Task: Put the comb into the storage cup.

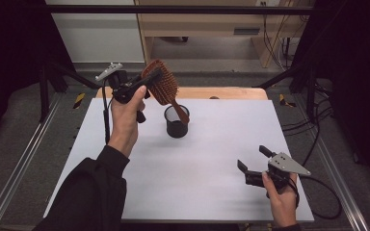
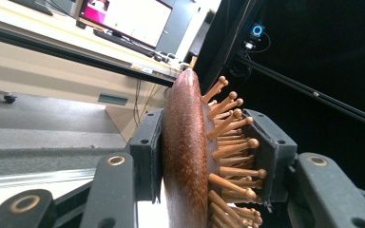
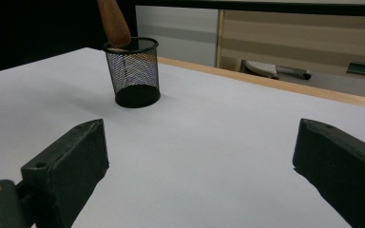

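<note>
My left gripper (image 1: pixel 150 81) is shut on the head of a brown wooden hairbrush (image 1: pixel 163 87), held above the table at the back. In the left gripper view the brush (image 2: pixel 186 152) sits edge-on between the two jaws, bristles toward the right one. Its handle (image 1: pixel 180 111) slants down over the rim of a black mesh cup (image 1: pixel 177 126); in the right gripper view the handle tip (image 3: pixel 114 23) is just above the cup (image 3: pixel 133 71). My right gripper (image 1: pixel 253 162) stands open low over the white table (image 1: pixel 188 173) at the front right, with nothing between its fingers.
A wooden strip (image 1: pixel 221 93) runs along the table's far edge. Black frame bars and cables (image 1: pixel 318 144) lie to the right of the table. A desk with a monitor (image 2: pixel 128 19) stands beyond.
</note>
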Demonstrator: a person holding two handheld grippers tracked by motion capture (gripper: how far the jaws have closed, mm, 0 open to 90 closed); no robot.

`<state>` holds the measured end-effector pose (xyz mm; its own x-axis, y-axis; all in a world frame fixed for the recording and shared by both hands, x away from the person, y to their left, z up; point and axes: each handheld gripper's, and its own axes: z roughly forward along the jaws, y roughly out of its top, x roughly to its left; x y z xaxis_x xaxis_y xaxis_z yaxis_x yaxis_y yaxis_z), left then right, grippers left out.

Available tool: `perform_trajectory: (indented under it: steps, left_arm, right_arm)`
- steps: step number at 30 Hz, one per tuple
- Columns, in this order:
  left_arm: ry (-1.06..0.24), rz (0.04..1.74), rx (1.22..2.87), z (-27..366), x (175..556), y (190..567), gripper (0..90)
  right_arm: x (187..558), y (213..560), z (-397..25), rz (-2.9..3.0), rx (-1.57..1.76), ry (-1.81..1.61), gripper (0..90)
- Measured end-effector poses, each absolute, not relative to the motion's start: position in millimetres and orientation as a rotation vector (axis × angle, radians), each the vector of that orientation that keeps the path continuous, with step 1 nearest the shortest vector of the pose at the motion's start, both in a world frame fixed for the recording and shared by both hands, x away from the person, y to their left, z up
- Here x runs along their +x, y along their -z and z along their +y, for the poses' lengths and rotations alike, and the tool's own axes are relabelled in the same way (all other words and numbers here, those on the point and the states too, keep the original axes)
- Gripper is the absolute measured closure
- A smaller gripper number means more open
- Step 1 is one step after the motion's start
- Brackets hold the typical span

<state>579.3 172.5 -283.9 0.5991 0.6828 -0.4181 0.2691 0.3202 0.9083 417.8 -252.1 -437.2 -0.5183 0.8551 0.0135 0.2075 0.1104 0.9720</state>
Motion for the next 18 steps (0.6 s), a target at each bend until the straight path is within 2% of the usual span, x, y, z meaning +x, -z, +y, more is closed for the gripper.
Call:
perform_trajectory:
  steps: [18]
  left_arm:
    - [-0.379, 0.946, 1.241, 175.9, 593.8, 286.2, 52.2]
  right_arm:
    - [417.7, 438.0, -250.8, 1.830, 1.026, -1.433, 4.7]
